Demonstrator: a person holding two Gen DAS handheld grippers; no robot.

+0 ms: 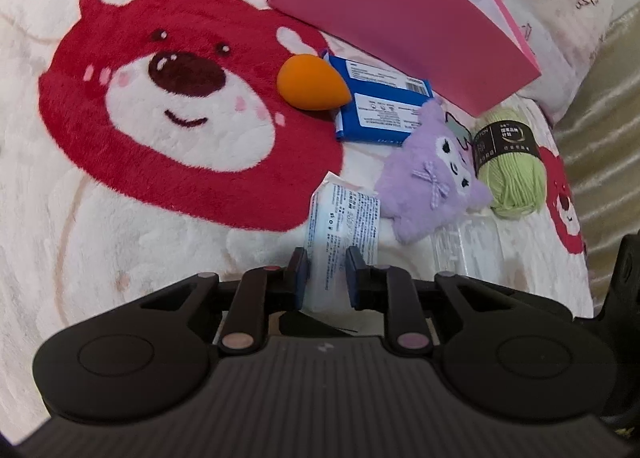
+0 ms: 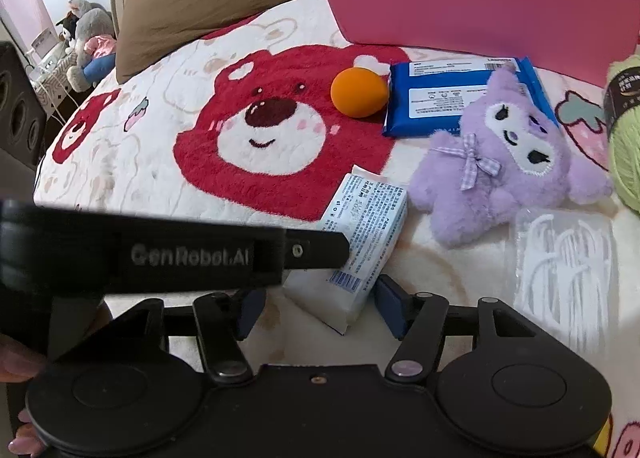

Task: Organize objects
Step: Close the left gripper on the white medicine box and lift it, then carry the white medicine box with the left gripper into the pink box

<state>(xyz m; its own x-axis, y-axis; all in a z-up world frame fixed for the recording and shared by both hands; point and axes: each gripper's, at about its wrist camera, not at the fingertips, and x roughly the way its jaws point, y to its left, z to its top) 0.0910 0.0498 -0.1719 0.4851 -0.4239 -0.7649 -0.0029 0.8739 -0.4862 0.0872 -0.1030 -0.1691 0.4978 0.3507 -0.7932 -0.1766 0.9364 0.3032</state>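
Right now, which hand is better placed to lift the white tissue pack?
Left. Its fingers are shut on the white tissue pack; the right gripper only straddles its near corner, pads apart.

You can read "GenRobot.AI" on the black body of the left gripper. The small print on the white tissue pack, the blue pack and the yarn band is too small to read.

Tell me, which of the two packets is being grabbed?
The white tissue packet, nearest the cameras: the left gripper pinches its end. The blue packet lies untouched farther back, beside the orange sponge.
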